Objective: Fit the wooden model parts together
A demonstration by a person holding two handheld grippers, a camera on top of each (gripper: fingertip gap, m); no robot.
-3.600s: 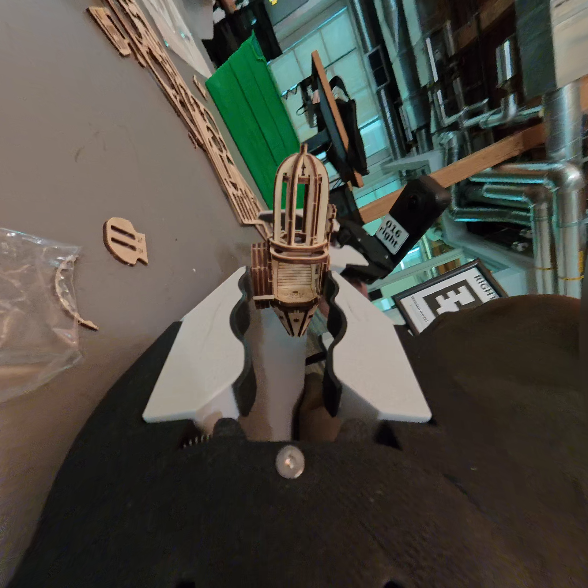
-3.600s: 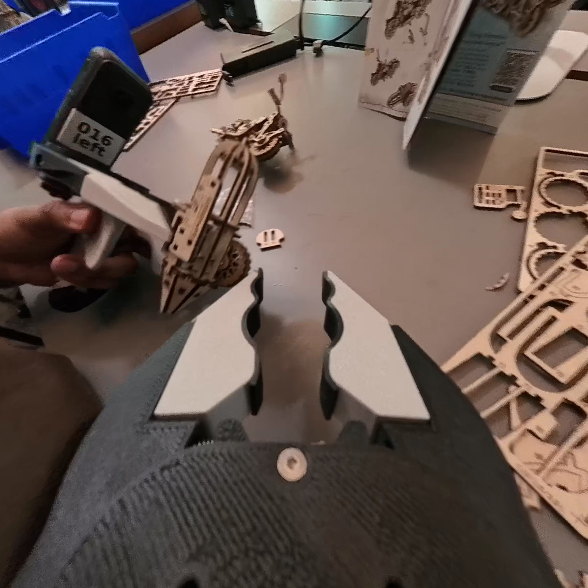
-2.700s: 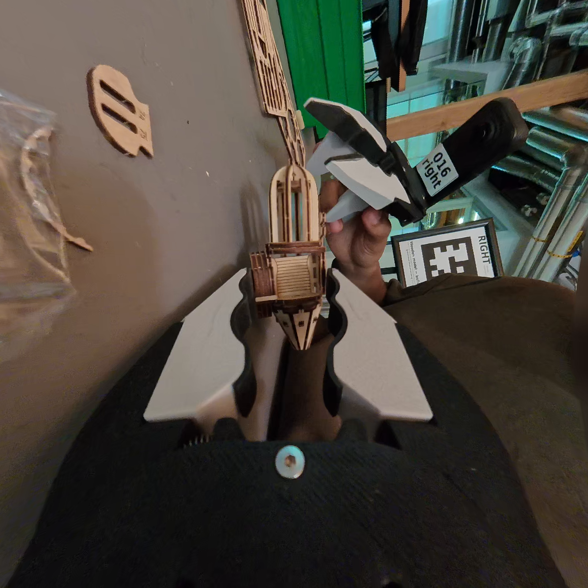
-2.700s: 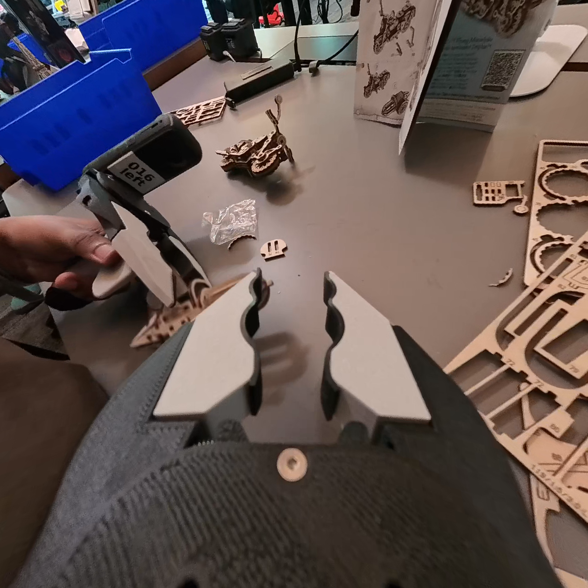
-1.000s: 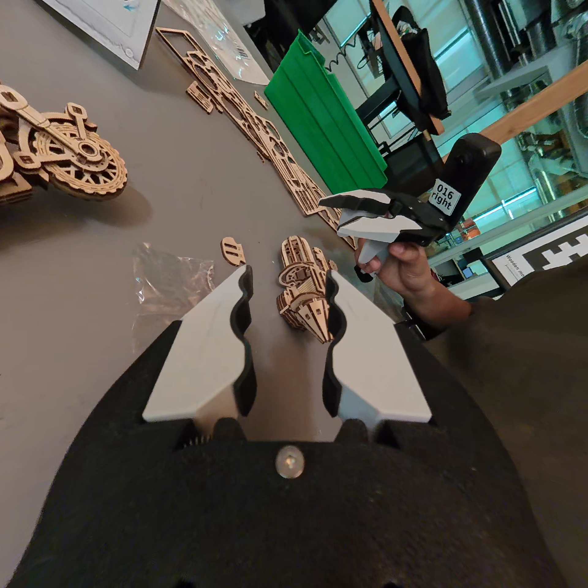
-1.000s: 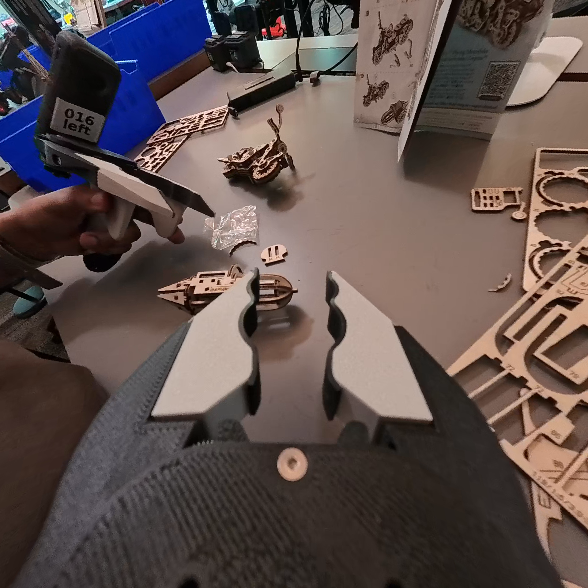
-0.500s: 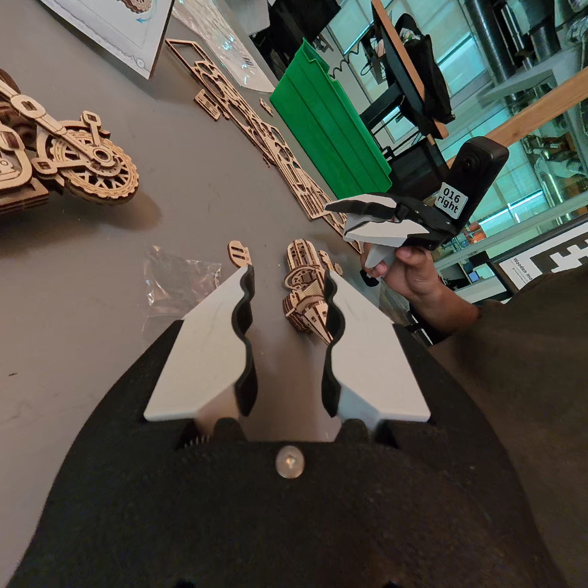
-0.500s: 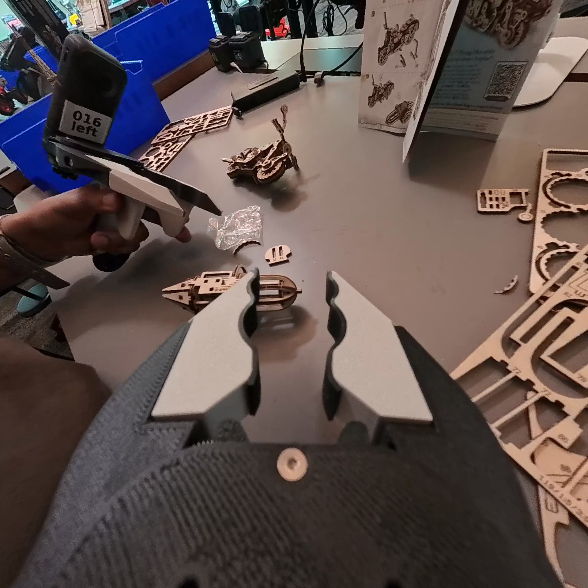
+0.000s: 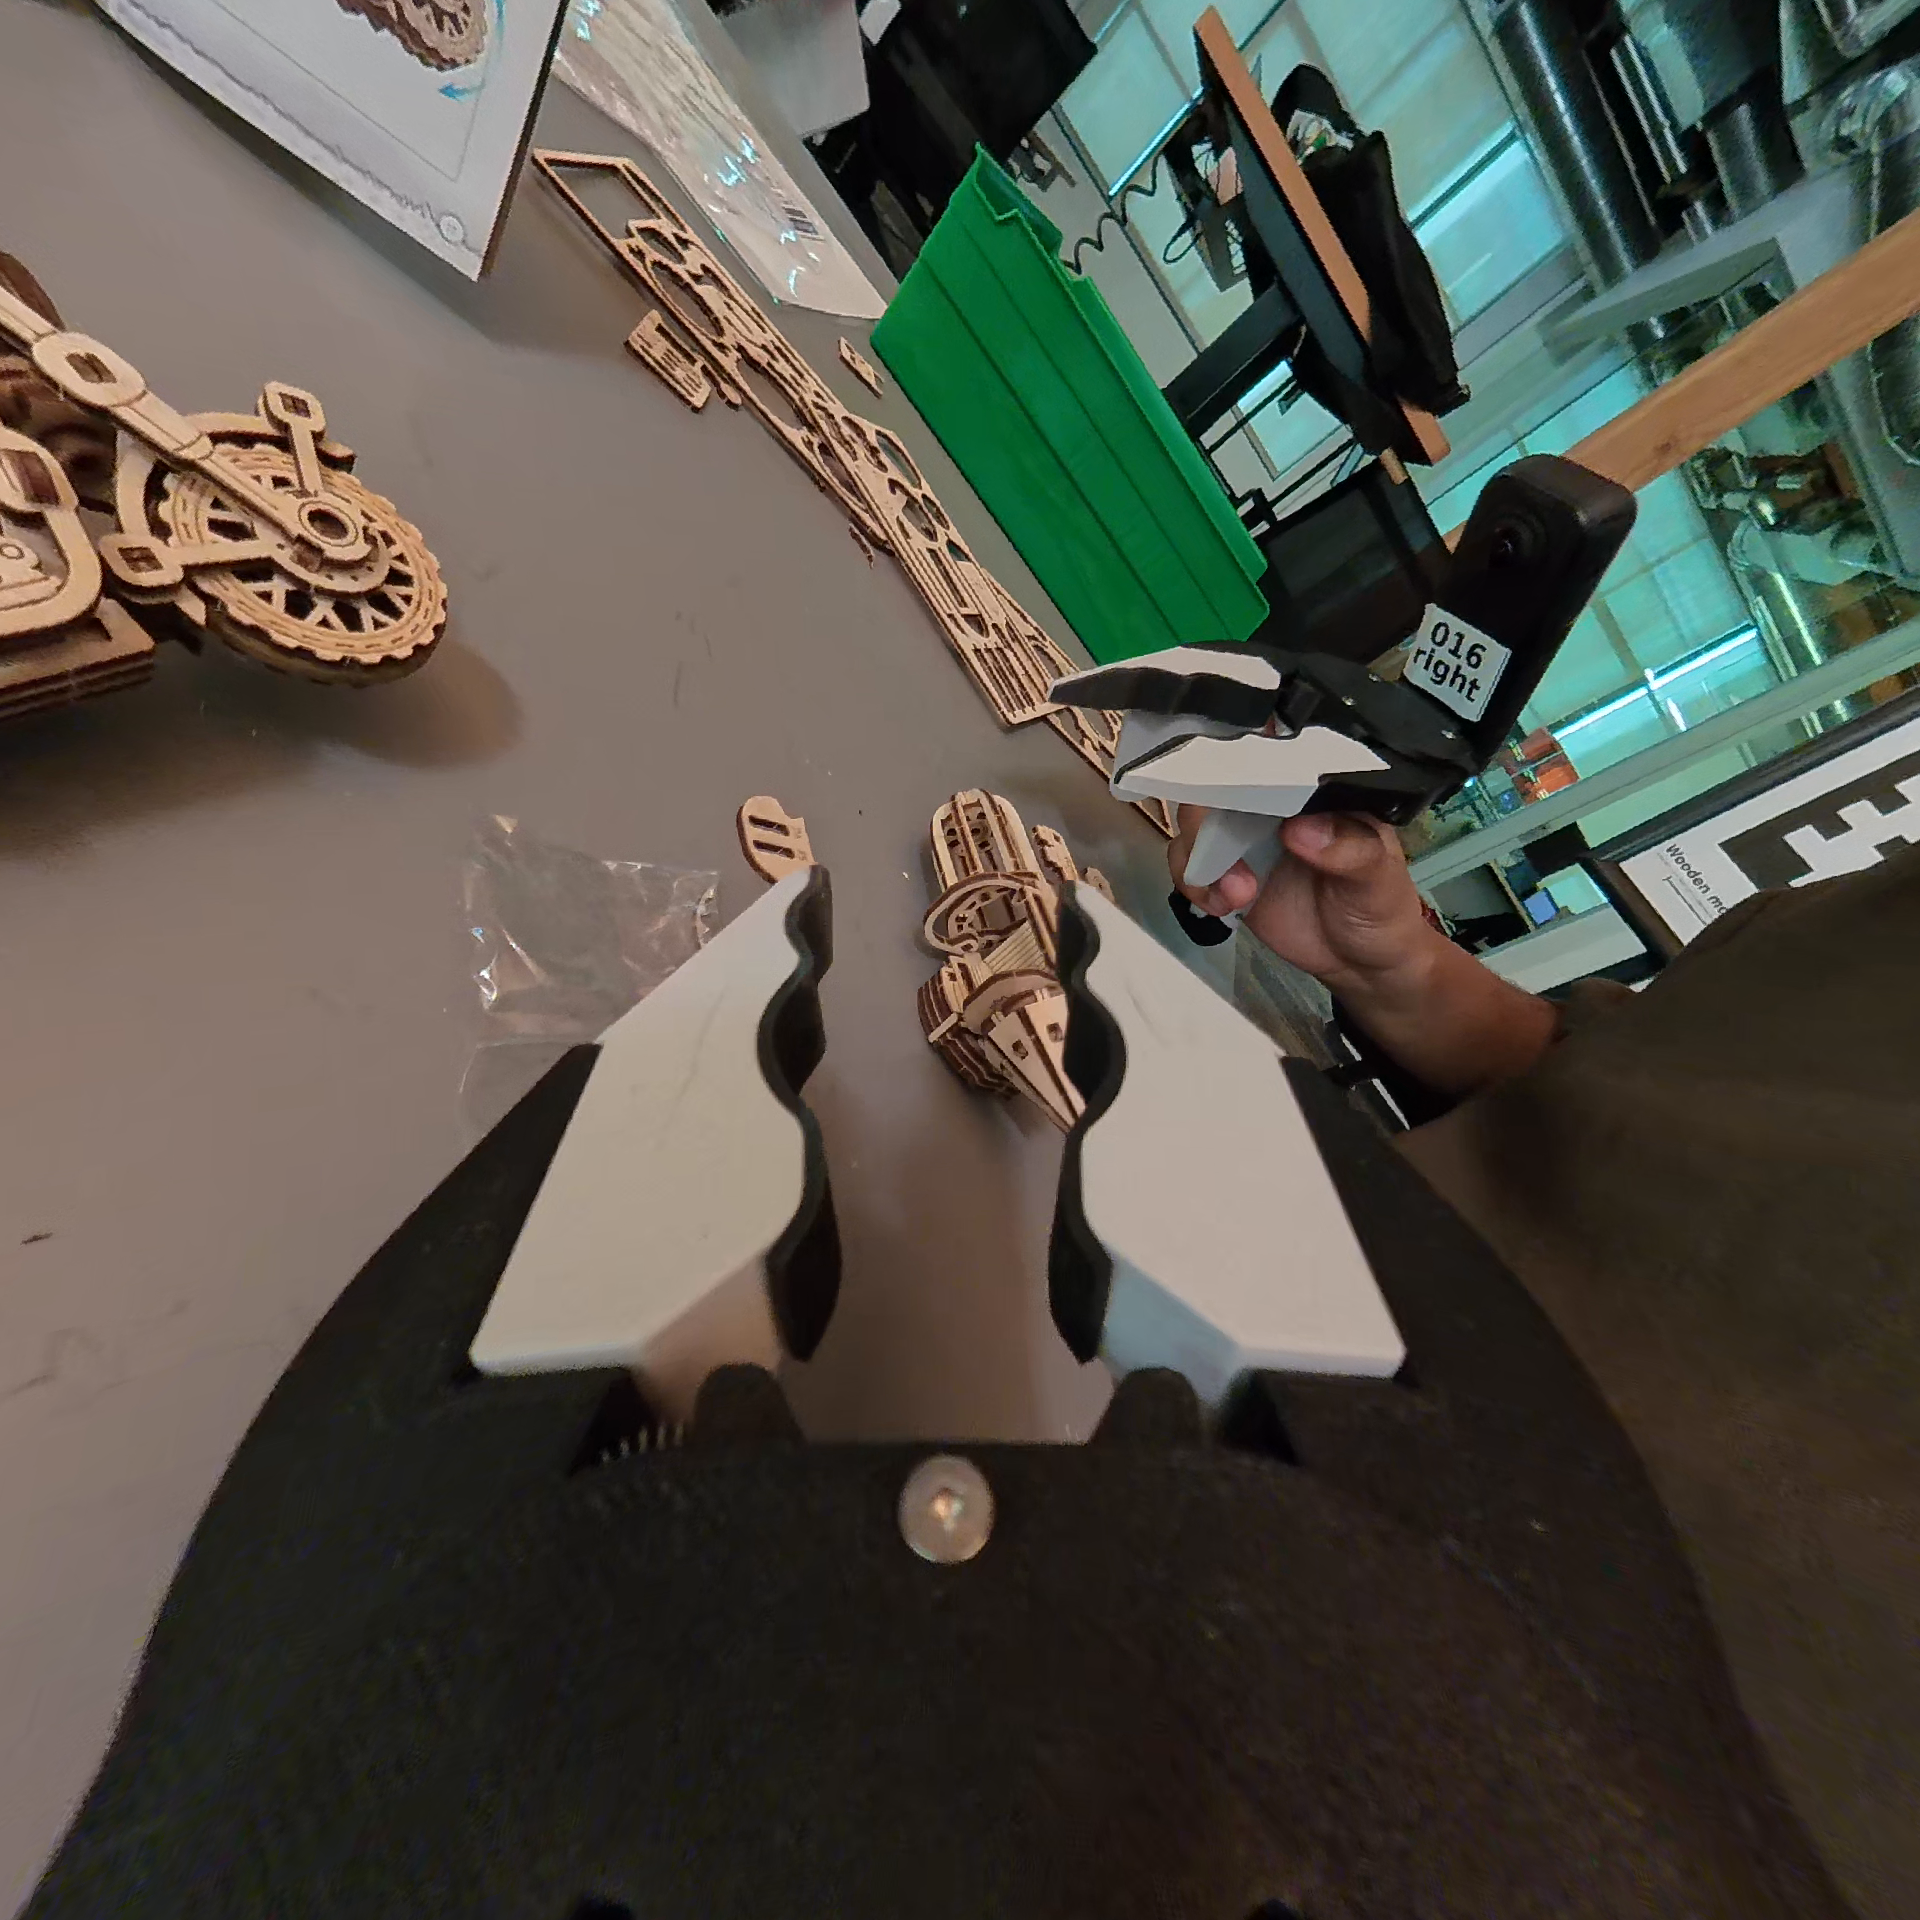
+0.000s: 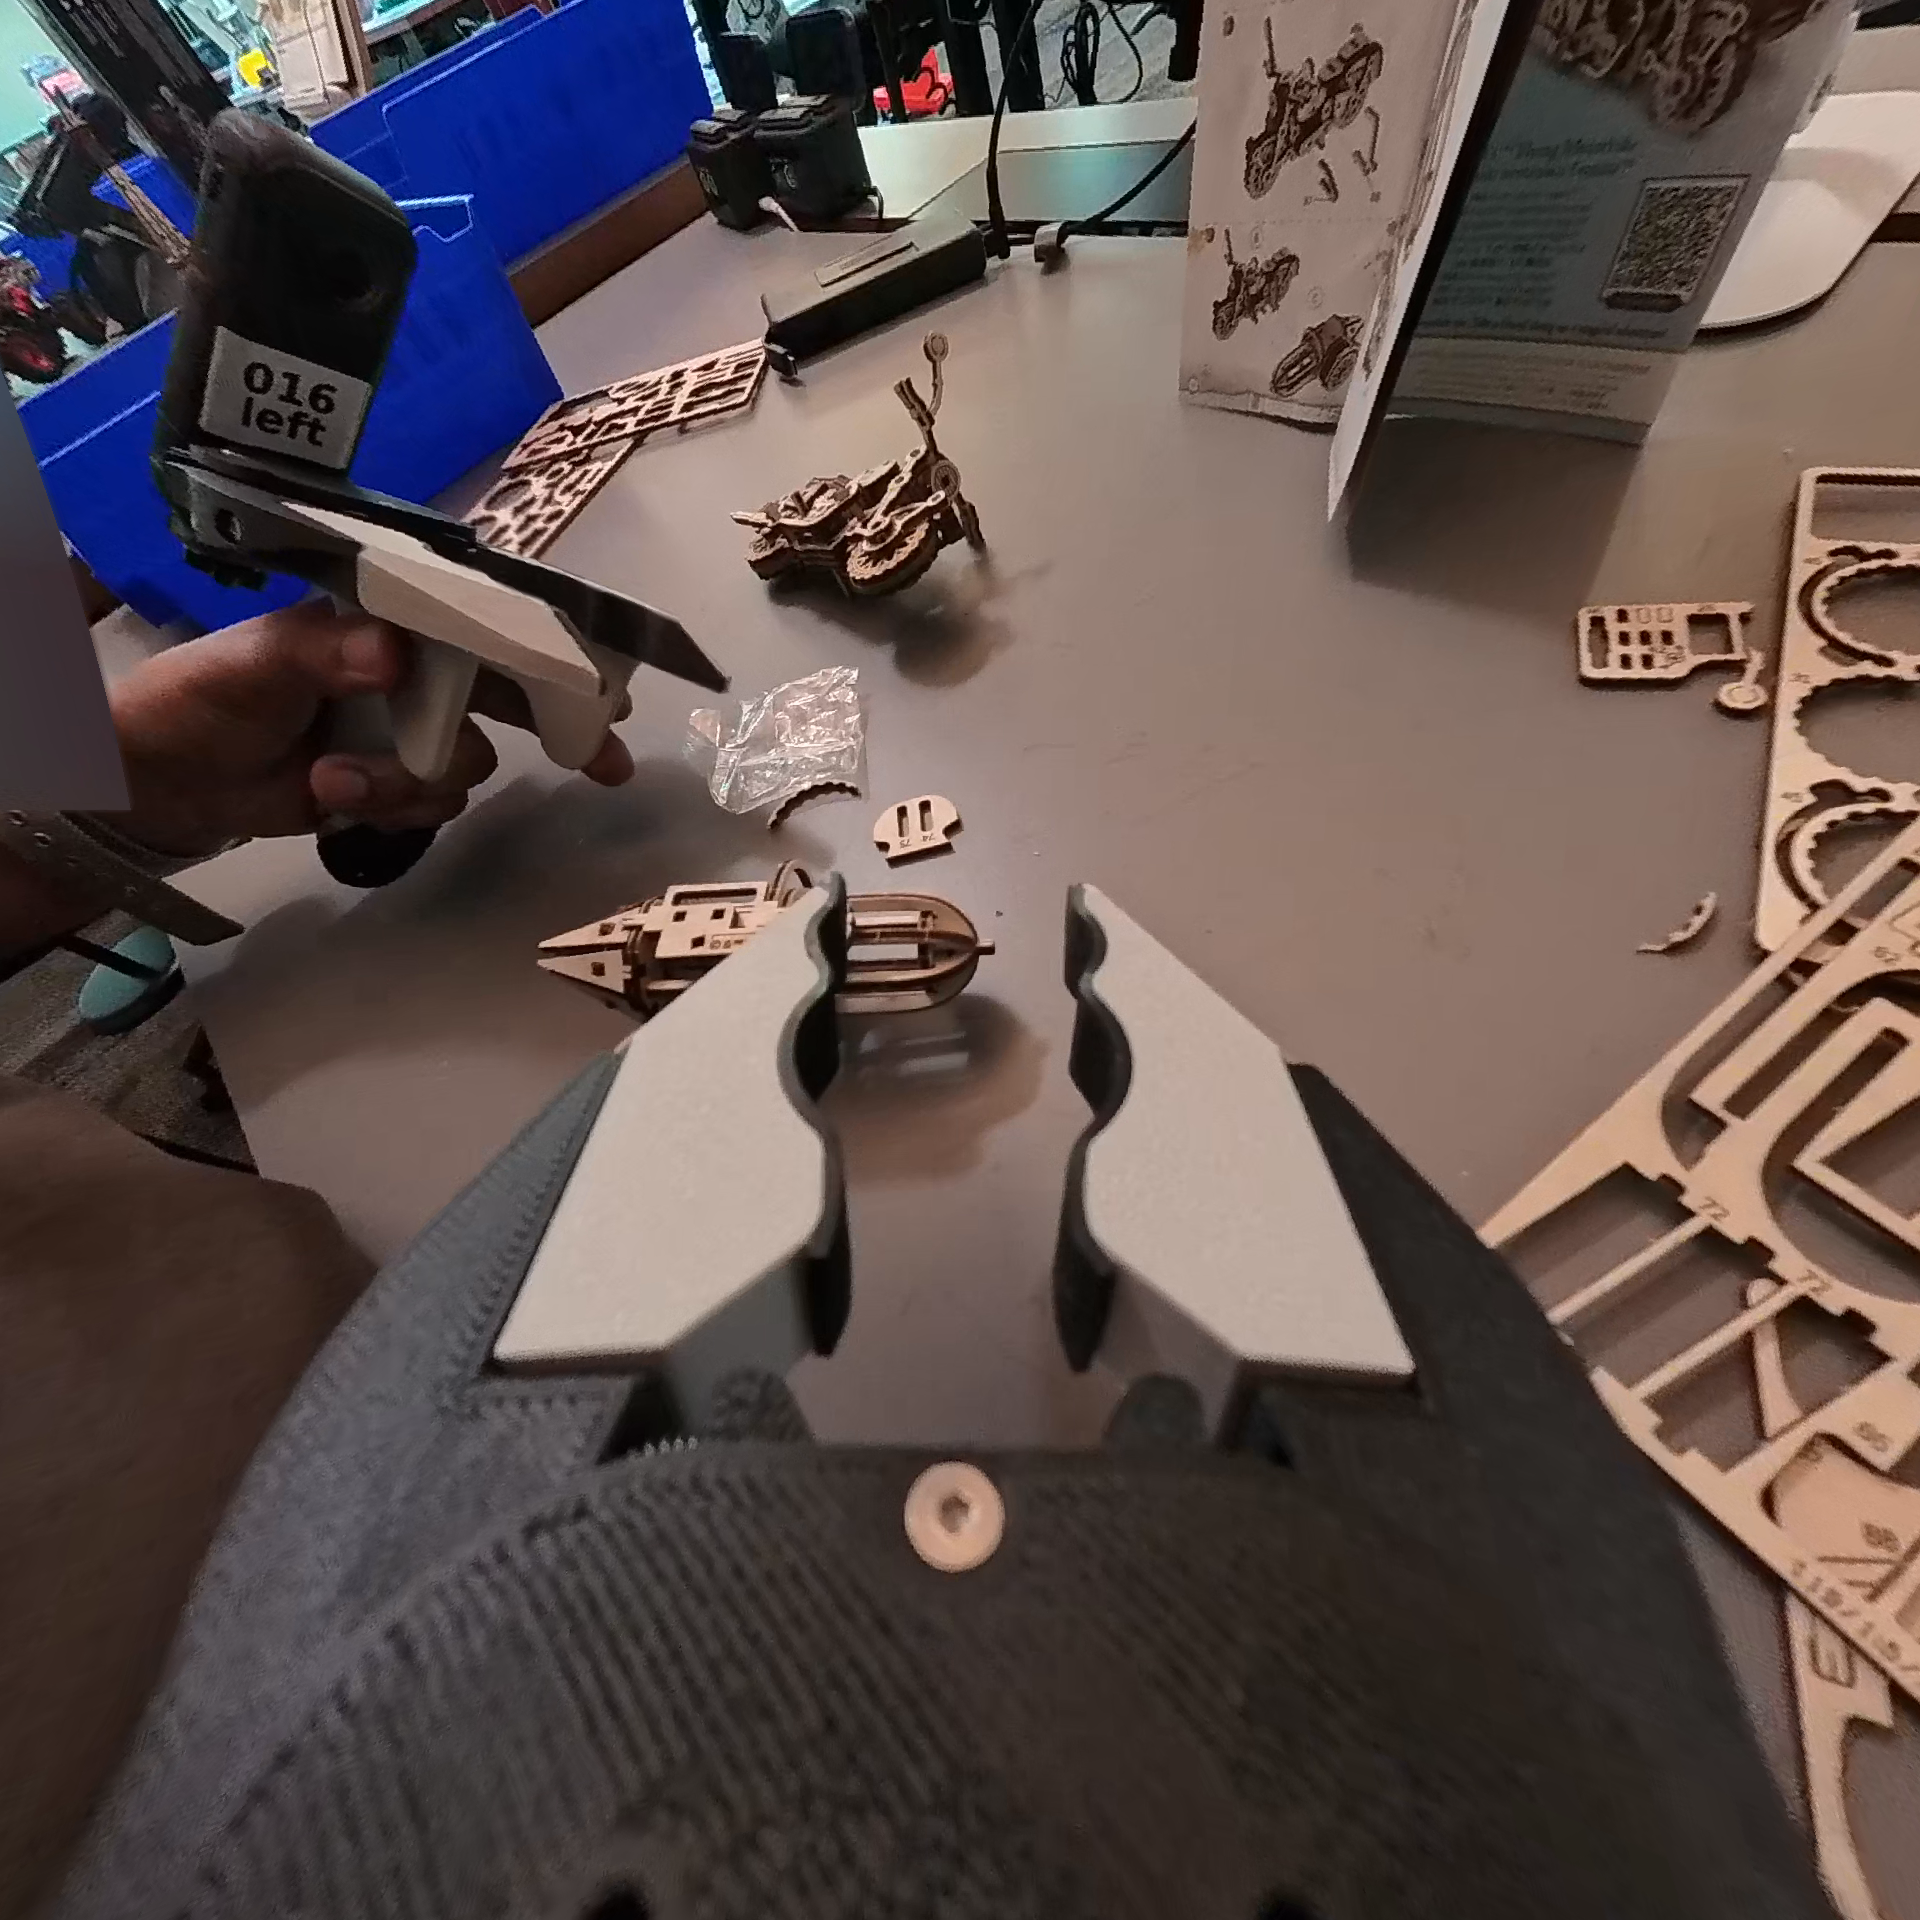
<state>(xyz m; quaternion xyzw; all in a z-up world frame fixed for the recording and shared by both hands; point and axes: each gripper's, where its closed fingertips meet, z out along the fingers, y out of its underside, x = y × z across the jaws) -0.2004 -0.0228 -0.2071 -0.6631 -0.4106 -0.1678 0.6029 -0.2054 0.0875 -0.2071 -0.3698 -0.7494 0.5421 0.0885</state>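
The wooden model [image 9: 992, 966] lies on its side on the grey table [image 9: 623, 623], held by neither claw. In the left wrist view the left gripper [image 9: 945, 925] stands open and empty, its jaws apart above the table; the model lies just beyond and a little right of the gap, its pointed end partly hidden behind the right finger [image 9: 1174, 1122]. In the right wrist view the right gripper [image 10: 951, 925] is also open and empty, and the model [image 10: 727, 940] lies ahead and to the left, its domed end showing in the gap past the left finger [image 10: 717, 1101]. A small slotted piece [image 10: 914, 831] and a clear bag [image 10: 790, 732] lie just beyond the model. The assembled motorcycle [image 10: 868, 520] stands farther back. Cut sheets [image 10: 1714, 1195] lie to the right.
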